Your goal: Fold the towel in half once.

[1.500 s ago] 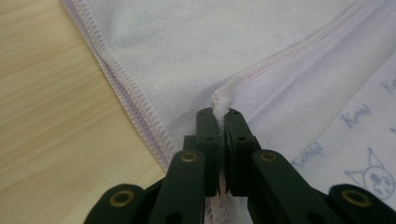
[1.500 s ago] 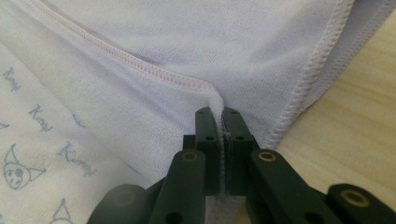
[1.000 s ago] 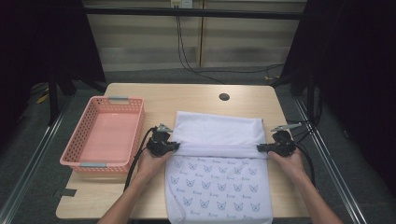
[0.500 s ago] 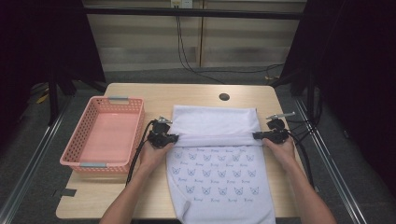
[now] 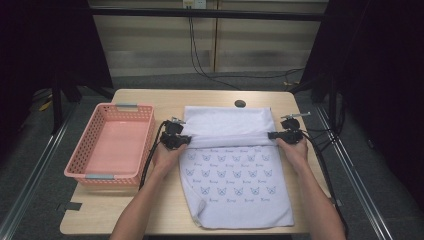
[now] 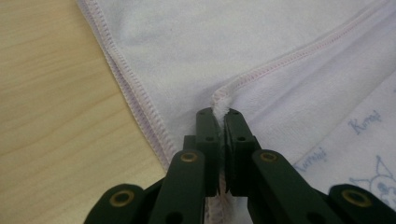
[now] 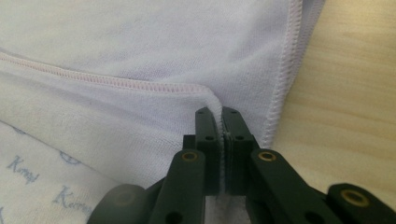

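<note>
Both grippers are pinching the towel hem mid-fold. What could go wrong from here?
1. Each grip is thin: the left gripper and right gripper hold only the stitched hem of the towel, so a tug could pull it free.
2. If one hand travels farther than the other, the folded edge would likely land skewed against the far edge.
3. The near end hangs at the table edge; dragging the cloth may shift the whole towel rather than fold it.

Left gripper jaws clamped tight on stitched hem corner of pale lilac towel. Pinched hem runs up and right from the tips. Plain side ahead, blue print at lower right. Stitched towel edge over wooden table at left.
</note>
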